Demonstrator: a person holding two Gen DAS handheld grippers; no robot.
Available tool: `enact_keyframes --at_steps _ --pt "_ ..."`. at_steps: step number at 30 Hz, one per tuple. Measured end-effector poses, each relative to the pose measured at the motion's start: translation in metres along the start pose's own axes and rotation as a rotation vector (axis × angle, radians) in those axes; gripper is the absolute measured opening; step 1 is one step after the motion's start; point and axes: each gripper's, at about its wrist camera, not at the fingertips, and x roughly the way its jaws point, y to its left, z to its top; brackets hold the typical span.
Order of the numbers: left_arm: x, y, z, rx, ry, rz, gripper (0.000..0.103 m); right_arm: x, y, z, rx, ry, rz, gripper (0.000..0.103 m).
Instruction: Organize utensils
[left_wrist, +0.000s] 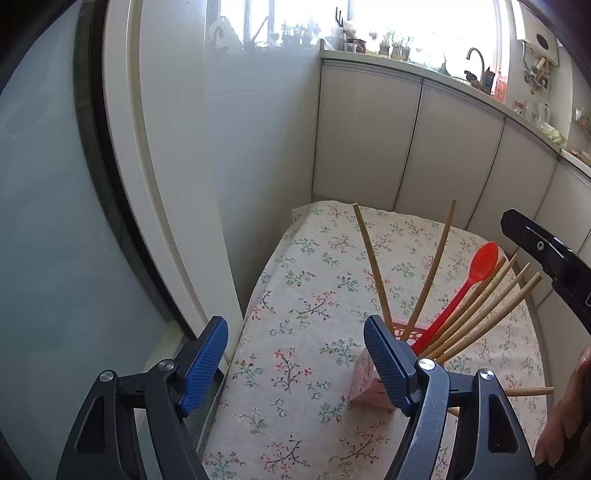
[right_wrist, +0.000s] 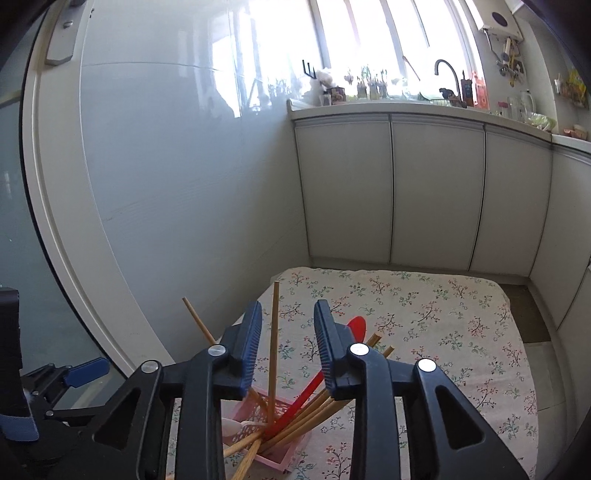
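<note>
Pink holder (right_wrist: 275, 441) sits at the bottom of the right wrist view, base partly blocked by my right gripper (right_wrist: 288, 354). In the left view my left gripper (left_wrist: 295, 365) covers most of it. Right jaws part open, one chopstick (right_wrist: 273, 343) standing in the gap; contact unclear. Left jaws wide, empty. Red spoon (left_wrist: 458, 291) bowl is clear only in the left view. White item (right_wrist: 232, 428) in the holder shows only in the right view, can't identify. Floral surface (right_wrist: 443, 317) underneath.
</note>
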Motion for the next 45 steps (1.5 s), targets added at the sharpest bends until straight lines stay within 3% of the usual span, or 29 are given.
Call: enact_keyframes --at_steps 3,6,12,14,16,18,25,28,35,45 --pt "-0.003 0.0 0.001 -0.007 0.004 -0.003 0.078 -0.01 -0.004 0.004 0.016 -0.003 -0.006 0.041" --pt "-0.009 0.0 0.002 -0.022 0.016 -0.019 0.081 -0.029 -0.009 0.011 0.028 -0.025 -0.034 0.052" --pt "-0.036 -0.012 0.001 0.01 -0.005 -0.019 0.089 -0.084 -0.031 0.022 0.107 -0.035 -0.131 0.08" --pt "-0.05 -0.02 0.0 0.034 -0.019 -0.019 0.101 -0.107 -0.037 0.023 0.118 -0.037 -0.178 0.09" --pt "-0.067 -0.028 -0.001 0.06 -0.034 -0.019 0.103 -0.132 -0.042 0.023 0.124 -0.042 -0.215 0.102" --pt "-0.084 -0.039 -0.001 0.087 -0.047 -0.027 0.103 -0.158 -0.044 0.022 0.132 -0.05 -0.243 0.103" --pt "-0.154 -0.073 -0.001 0.18 -0.115 -0.064 0.103 -0.226 -0.049 0.028 0.092 0.047 -0.376 0.103" --pt "-0.189 -0.083 0.0 0.213 -0.175 -0.071 0.103 -0.264 -0.05 0.027 0.122 0.024 -0.411 0.103" --pt "-0.238 -0.082 -0.011 0.184 -0.267 -0.144 0.103 -0.334 -0.047 0.024 0.17 -0.028 -0.488 0.103" --pt "-0.246 -0.098 -0.022 0.243 -0.27 -0.15 0.103 -0.345 -0.035 0.009 0.136 -0.006 -0.47 0.103"
